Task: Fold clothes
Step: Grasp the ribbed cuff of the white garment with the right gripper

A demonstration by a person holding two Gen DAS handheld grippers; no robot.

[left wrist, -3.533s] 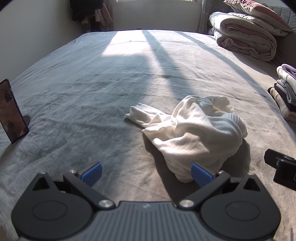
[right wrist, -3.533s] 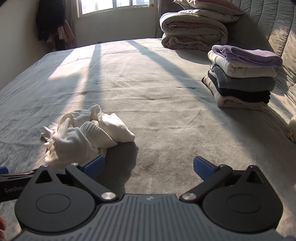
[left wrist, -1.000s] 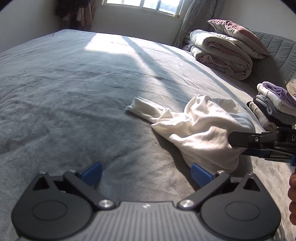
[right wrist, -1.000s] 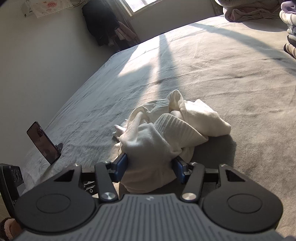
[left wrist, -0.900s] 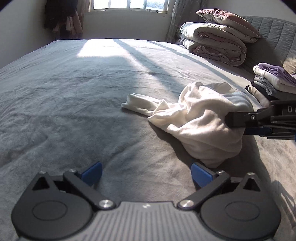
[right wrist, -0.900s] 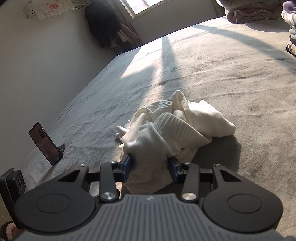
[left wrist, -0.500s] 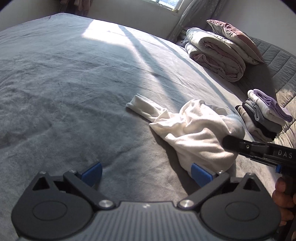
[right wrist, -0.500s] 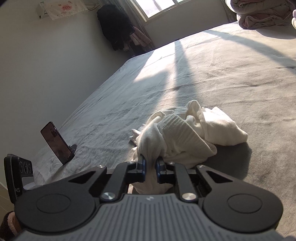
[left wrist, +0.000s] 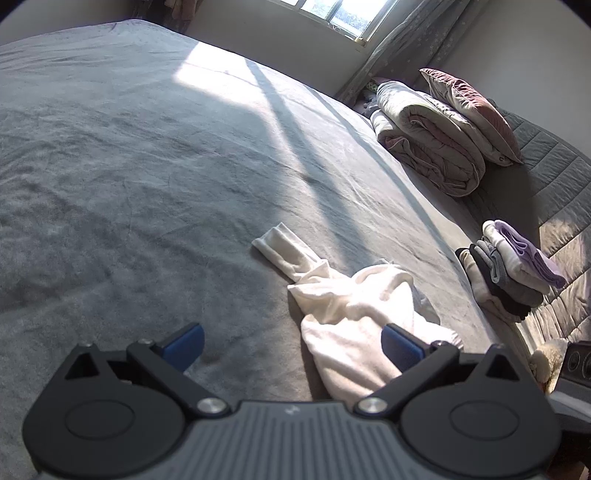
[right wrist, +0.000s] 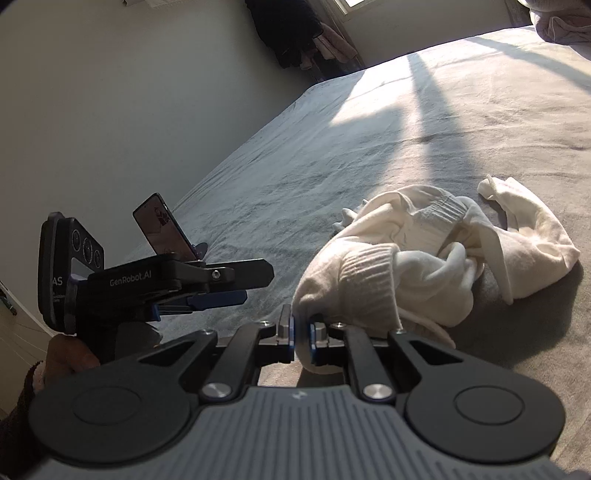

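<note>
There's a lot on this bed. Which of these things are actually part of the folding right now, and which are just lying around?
In use:
white garment, crumpled on the bed
right gripper, shut on its edge
left gripper, open beside it

Lying about:
stack of folded clothes
rolled duvet
pink pillow
propped phone

Bed (left wrist: 147,177): wide, grey cover, lightly creased.
Light: sun patch (left wrist: 221,74) with bar shadows across it.
Window (left wrist: 332,14): far wall; curtain (left wrist: 406,40) to its right.
Headboard (left wrist: 554,177): quilted grey.
Wall (right wrist: 129,92): plain, pale.
Dark clothes (right wrist: 288,29): hanging in the corner.
</note>
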